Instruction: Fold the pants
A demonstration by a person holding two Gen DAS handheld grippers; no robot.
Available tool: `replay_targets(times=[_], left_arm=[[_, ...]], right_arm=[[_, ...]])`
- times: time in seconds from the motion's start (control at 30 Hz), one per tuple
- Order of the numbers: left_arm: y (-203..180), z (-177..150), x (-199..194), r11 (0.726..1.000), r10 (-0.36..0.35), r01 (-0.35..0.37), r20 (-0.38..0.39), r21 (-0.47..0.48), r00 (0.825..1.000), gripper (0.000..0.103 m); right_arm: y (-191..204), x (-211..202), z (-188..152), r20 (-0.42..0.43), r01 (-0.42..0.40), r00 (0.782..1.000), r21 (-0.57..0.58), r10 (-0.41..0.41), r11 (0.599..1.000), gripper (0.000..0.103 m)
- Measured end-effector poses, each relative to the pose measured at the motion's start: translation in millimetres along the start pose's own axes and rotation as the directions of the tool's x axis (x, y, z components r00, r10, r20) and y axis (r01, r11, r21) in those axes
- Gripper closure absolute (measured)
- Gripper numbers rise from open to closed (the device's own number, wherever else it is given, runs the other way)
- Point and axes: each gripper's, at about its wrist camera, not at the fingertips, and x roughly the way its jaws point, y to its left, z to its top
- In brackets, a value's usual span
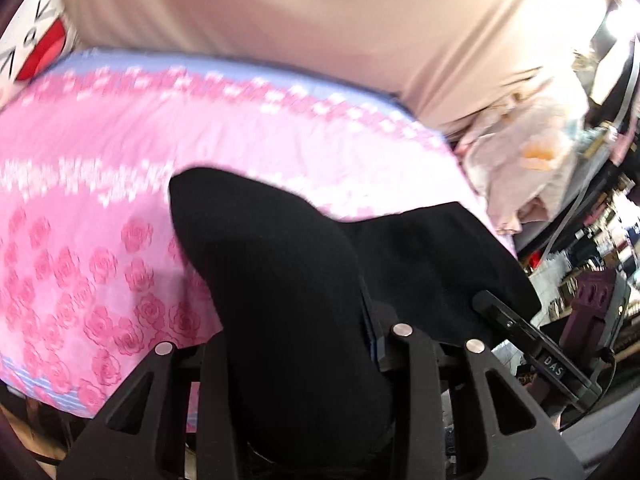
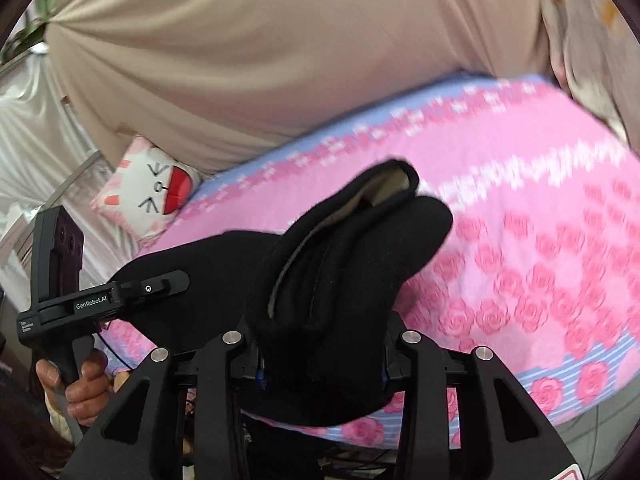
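Over the pink bedspread (image 2: 520,208), both grippers clamp the black pants (image 2: 340,264).

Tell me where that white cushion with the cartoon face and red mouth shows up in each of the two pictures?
Left wrist view: the cushion sits at the far upper left edge, partly cut off, behind the pink rose bedspread.
Right wrist view: the cushion lies left of centre, at the bedspread's left end, below the beige curtain.
Shared landmark: the black pants bunched in front of each camera.
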Motion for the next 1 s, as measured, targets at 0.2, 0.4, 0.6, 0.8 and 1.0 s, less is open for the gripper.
replay_targets(times=[0.2,0.4,0.6,0.8,1.0], left_arm=[[-27,15,-46,0.996,-0.025,0.016,0.110,0.088,0.994,0.071],[-42,49,-82,0.988,-0.038,0.000,0.239,0.156,0.970,0.071],[-54,97,-112,0.978,-0.038,-0.047,0.398,0.203,0.916,0.071],[-56,150,-119,0.971,-0.018,-0.111,0.527,0.211,0.850,0.070],[-36,210,-88,0.972,0.032,-0.156,0.558,0.176,0.829,0.070]], right_arm=[[27,-35,25,0.099,-0.014,0.995,-0.073,0.021,0.997,0.067],[47,-58,64,0.197,-0.030,0.978,-0.161,0.062,0.986,0.067],[71,-63,123,0.302,-0.043,0.946,-0.251,0.121,0.967,0.067],[85,-47,186,0.374,-0.063,0.910,-0.301,0.179,0.952,0.067],[84,4,242,0.402,-0.082,0.894,-0.291,0.199,0.953,0.067]])
